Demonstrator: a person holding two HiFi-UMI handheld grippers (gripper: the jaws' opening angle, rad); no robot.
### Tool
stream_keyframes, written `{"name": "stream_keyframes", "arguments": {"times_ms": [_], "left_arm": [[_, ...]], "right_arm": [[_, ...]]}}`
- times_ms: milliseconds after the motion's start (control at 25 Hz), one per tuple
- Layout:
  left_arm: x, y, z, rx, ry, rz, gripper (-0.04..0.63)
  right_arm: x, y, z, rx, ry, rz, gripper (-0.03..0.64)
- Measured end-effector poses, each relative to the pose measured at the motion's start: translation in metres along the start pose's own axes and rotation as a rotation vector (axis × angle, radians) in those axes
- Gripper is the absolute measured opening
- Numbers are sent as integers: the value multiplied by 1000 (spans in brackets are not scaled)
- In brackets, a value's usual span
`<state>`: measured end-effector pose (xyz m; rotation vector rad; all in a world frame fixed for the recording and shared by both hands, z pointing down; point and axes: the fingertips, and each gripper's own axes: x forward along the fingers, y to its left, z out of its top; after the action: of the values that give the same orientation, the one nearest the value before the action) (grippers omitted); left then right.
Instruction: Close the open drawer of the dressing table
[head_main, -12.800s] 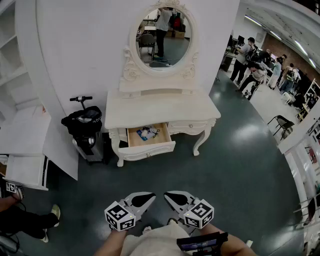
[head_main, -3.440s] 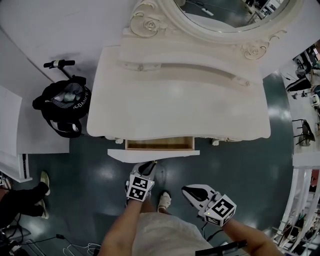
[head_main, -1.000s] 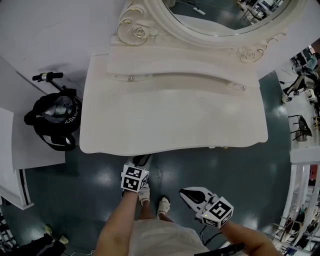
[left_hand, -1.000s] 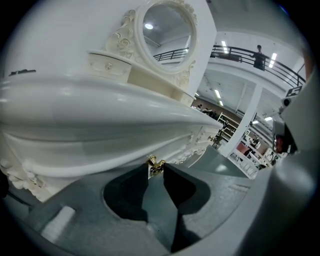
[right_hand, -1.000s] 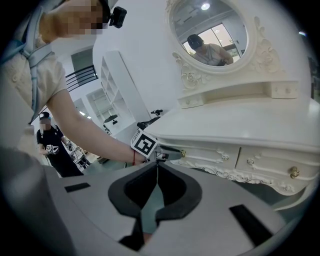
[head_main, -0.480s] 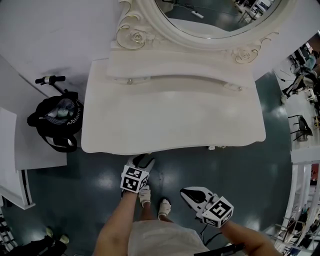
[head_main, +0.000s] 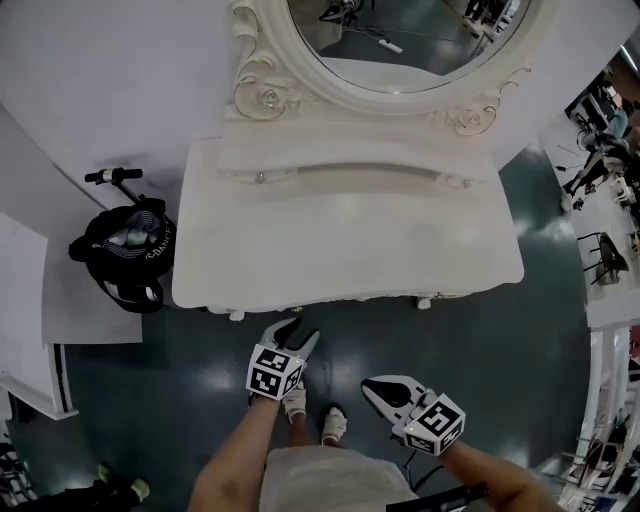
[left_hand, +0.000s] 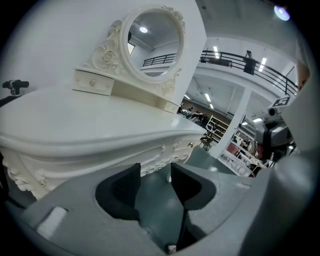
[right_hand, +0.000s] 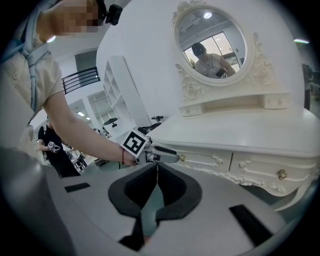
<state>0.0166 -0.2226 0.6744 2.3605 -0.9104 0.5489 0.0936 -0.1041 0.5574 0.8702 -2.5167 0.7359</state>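
One drawer (right_hand: 202, 159) sat shut and flush in the front of a white dressing table (head_main: 340, 240), with two handheld grippers before it.

The drawer lay under the left part of the tabletop and was hidden from the head view; the right gripper view showed its front level with the carved rail, knob outward. The left gripper (head_main: 303, 332) hovered just in front of that knob with its jaws spread and nothing between them. The right gripper (head_main: 372, 388) hung lower and farther from the table, its jaws clenched together on nothing. An oval mirror (head_main: 400, 40) rose behind the tabletop, and a black bag (head_main: 125, 250) stood on the dark floor to the left. Judged from this, the closing looked done; at most, the grippers needed only to draw away.
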Motion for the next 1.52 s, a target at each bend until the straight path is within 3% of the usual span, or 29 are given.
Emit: {"name": "stream_keyframes", "arguments": {"times_ms": [600,1200,1520], "left_arm": [[-58,-127,63,84,-168,-139,176],[-129,-221,83,107,-307,-196,176],[-156,-256,79,124,-331,-230,176]], "right_arm": [[-53,22,24,-51,-102,-7,17],[-108,49,42,-75,-248,-44,17],[-132,66,46,-98,-289,-49,17]]}}
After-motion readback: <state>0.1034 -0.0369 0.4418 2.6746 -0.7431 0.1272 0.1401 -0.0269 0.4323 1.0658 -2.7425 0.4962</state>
